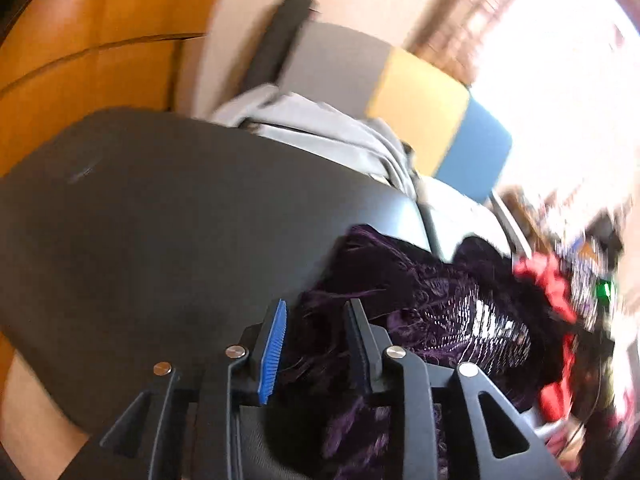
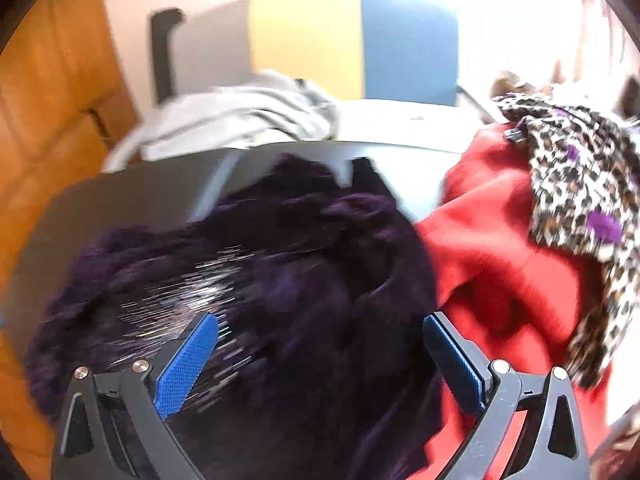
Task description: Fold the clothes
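Purple sequinned garment [image 2: 248, 280] heaped on dark table [image 1: 140, 220]; left gripper [image 1: 316, 320] narrowly parted, fabric between fingers, grip unclear; right gripper [image 2: 320, 344] spread wide above. Leopard-print cloth [image 2: 580, 184] clear in right view only.

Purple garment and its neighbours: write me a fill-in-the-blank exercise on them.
1. The left gripper is shut on the ____ garment.
2. The right gripper's jaws stand ____.
3. Beside the purple garment lies a ____ cloth.
4. On that cloth rests a ____-print fabric.

Missing words: purple; open; red; leopard
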